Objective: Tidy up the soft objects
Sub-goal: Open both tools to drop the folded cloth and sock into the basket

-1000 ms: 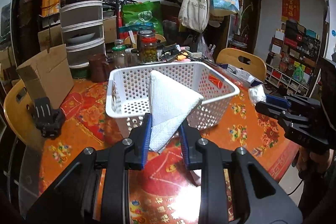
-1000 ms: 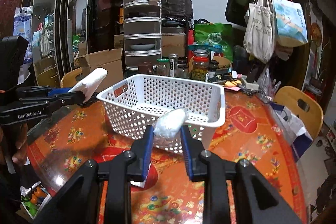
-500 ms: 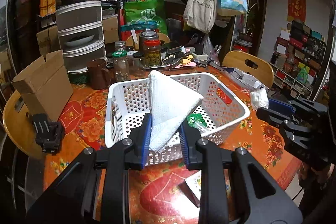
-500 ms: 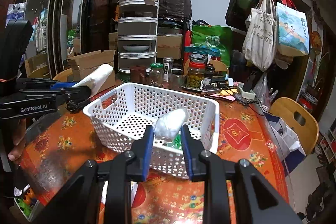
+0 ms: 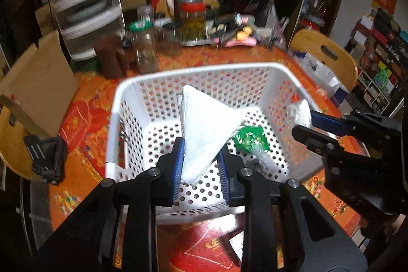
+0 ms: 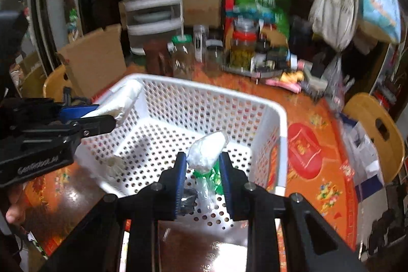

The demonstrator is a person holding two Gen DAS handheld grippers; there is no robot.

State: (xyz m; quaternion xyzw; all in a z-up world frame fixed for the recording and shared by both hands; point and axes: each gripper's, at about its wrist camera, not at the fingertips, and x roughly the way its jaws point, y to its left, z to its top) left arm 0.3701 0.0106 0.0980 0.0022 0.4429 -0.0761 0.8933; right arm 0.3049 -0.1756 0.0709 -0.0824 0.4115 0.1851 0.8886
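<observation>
Basket (image 5: 255, 68), white w/ holes, sits on the red-orange table (image 5: 84, 119). Left gripper (image 5: 201, 165) is over the basket, jaws squeezed on a folded white cloth (image 5: 204, 124) that sticks up. Right gripper (image 6: 202, 170) is over it too, jaws pinched on a small white wrapped bundle (image 6: 207, 148). A green packet (image 5: 251, 138) lies on the basket floor. Jars (image 5: 145, 47) & a cardboard box (image 5: 38, 83) stand behind the basket.
</observation>
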